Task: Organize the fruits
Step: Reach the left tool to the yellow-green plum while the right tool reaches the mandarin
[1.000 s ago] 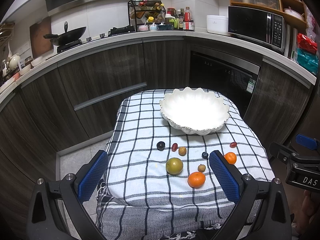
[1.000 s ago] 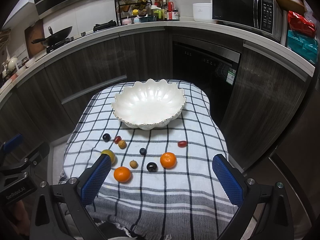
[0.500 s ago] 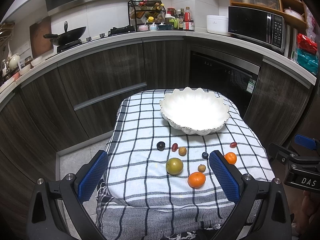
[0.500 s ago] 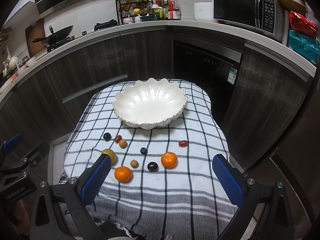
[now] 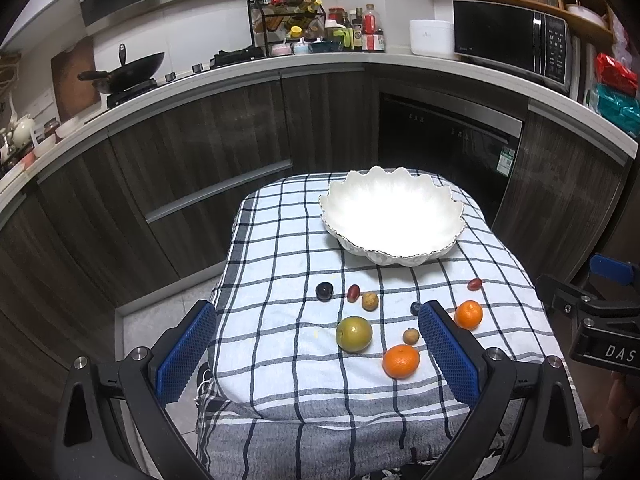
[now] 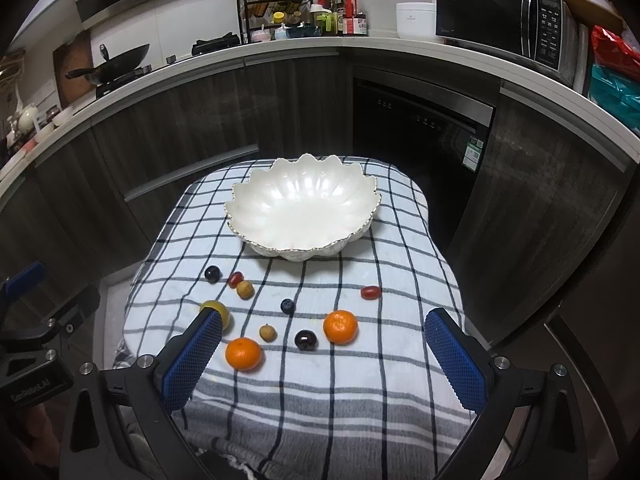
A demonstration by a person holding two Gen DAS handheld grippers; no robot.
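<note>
Barely moved since prev frame; both grippers, left [image 5: 316, 338] & right [image 6: 323, 346], wide open, empty; scalloped glossy bowl [image 6: 302, 209] w/ loose fruit in front on checked cloth [image 6: 372, 364].

Dark wood cabinets [image 5: 192, 152], white countertop [image 6: 400, 46], microwave [image 5: 512, 40], wok [image 5: 128, 70], checked tablecloth [image 6: 400, 280]

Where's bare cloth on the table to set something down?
Free: the near strip of checked tablecloth in front of the two oranges, and the left side beside the white scalloped bowl. The bowl itself is empty. Crowded: the middle band between bowl and oranges, with the green-yellow round fruit, dark plums and small fruits.
</note>
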